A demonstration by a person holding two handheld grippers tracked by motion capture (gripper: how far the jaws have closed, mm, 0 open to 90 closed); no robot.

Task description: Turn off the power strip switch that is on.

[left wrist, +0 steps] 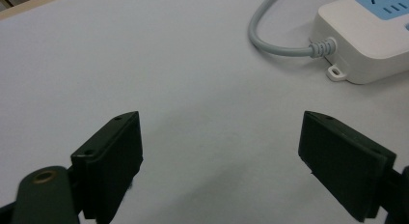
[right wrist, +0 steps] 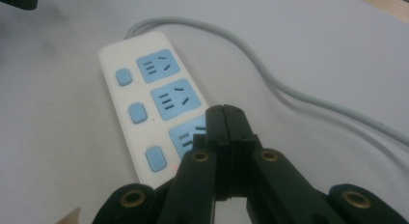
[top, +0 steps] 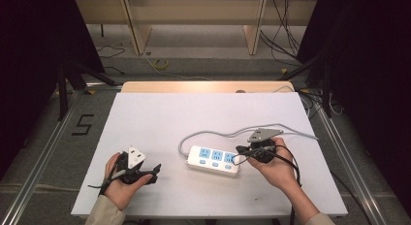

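— What did the surface look like?

— A white sheet [top: 160, 123] covered a pale wooden table [top: 203, 86], whose edge showed along the far side. Around it lay grey floor [top: 43, 152] with metal rails, a black "5" [top: 82, 124] marked on the left, and loose cables [top: 286, 36] near wooden furniture legs at the back. Dark curtains hung on both sides.

— And what sat on the sheet?

— A white power strip [top: 213, 159] with three blue sockets and three blue buttons lay right of centre on the near half. Its grey cord [top: 218, 134] looped out from the left end and ran off toward the right edge.

— Where were the hands?

— The left hand [top: 118, 184] held the left gripper [top: 154, 171] near the front-left, well apart from the strip. In the left gripper view its jaws stood wide apart over bare sheet, with the strip's cord end ahead on the right.

— And the other?

— The right hand [top: 276, 164] held the right gripper [top: 238, 154] at the strip's right end. In the right gripper view its jaws were pressed together with nothing between them, the tips over the nearest socket [right wrist: 190, 134]; I couldn't tell whether they touched it.
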